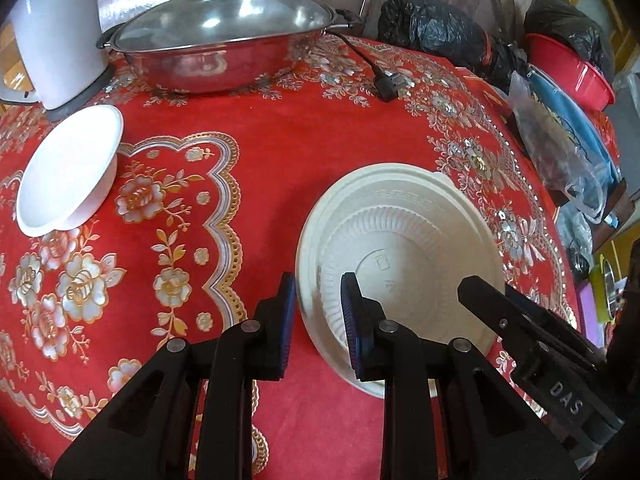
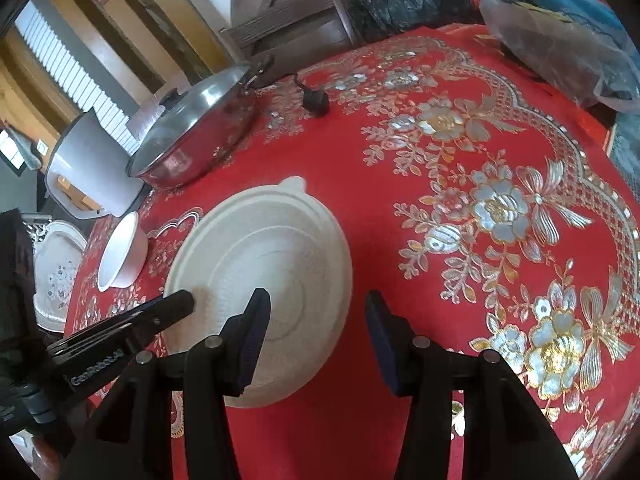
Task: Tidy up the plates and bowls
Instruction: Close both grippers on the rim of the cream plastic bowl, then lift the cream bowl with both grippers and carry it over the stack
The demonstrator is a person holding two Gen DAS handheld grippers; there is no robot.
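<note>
A cream plate [image 1: 384, 180] with a small tab lies on the red flowered tablecloth [image 1: 280, 152], and a ribbed plate [image 1: 404, 248] nests inside it. My left gripper [image 1: 319, 284] is shut on the cream plate's left rim, one finger outside and one inside. In the right wrist view the same plate [image 2: 280, 240] sits under my right gripper [image 2: 318, 296], which stands open astride its near right edge, pads apart from it. A white bowl [image 1: 68, 172] rests tilted at the far left, away from both grippers.
A lidded steel wok [image 1: 220, 36] and a white kettle [image 1: 52, 32] stand at the back, with a black plug [image 1: 386, 84] on the cloth. Black bags [image 1: 436, 28], a red basin [image 1: 572, 76] and a plastic bag [image 1: 560, 140] crowd the right edge.
</note>
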